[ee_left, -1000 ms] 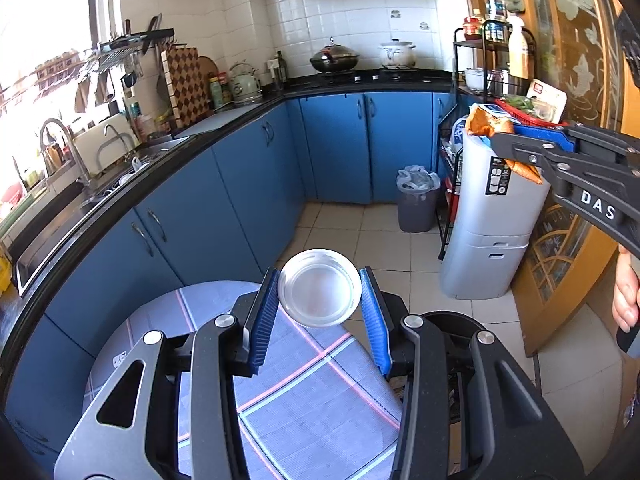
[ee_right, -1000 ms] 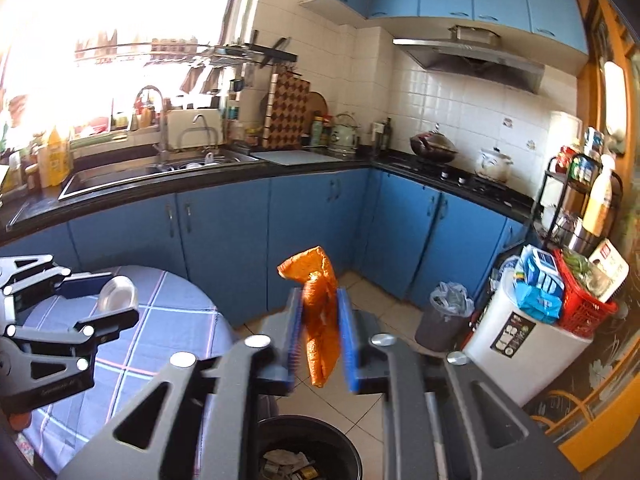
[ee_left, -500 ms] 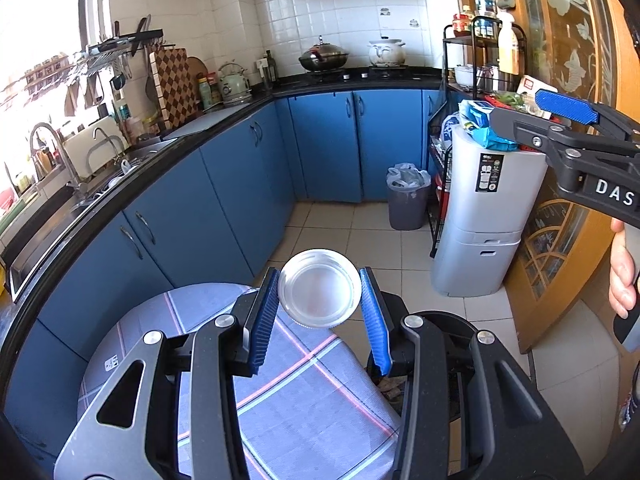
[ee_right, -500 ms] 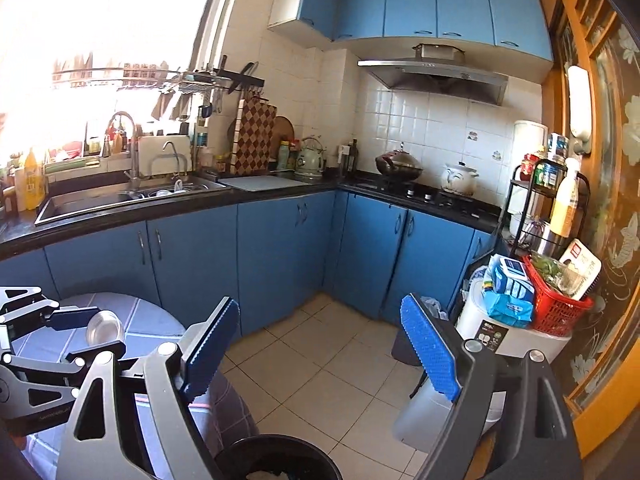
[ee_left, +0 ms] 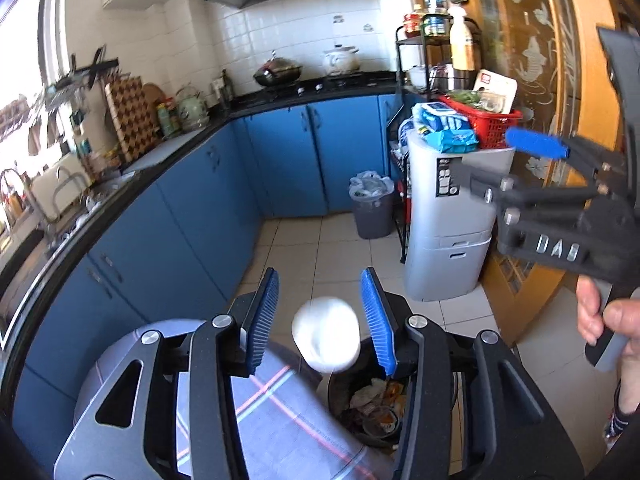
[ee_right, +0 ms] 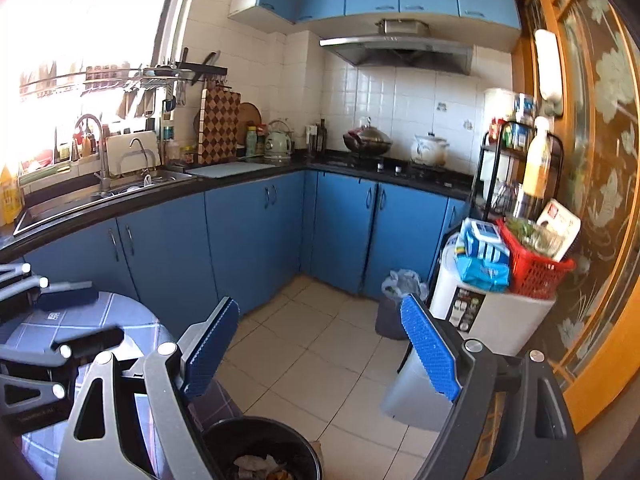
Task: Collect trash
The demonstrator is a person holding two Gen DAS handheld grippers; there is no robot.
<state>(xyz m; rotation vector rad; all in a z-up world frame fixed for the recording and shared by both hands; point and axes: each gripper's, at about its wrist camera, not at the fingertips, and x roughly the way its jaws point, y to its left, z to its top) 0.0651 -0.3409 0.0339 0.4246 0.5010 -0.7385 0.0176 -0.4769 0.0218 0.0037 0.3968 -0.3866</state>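
White dish: a pale, blurred round dish [ee_left: 325, 334] sits in the gap between my left gripper's blue pads, touching neither, directly above the bin.
Left gripper: my left gripper [ee_left: 326, 312] has its jaws spread apart and grips nothing.
Right gripper: my right gripper [ee_right: 322, 354] is wide apart and empty; I see only floor tiles between its pads.
Black bin: the round black bin [ee_right: 262, 432] stands on the floor just beside the table, with crumpled paper and orange scraps inside.
Table: a round table with a blue checked cloth [ee_left: 256, 412] is below my left gripper.
Room: blue kitchen cabinets [ee_right: 256, 236] and a small grey bin [ee_left: 372, 208] with a bag liner stand well apart from me.
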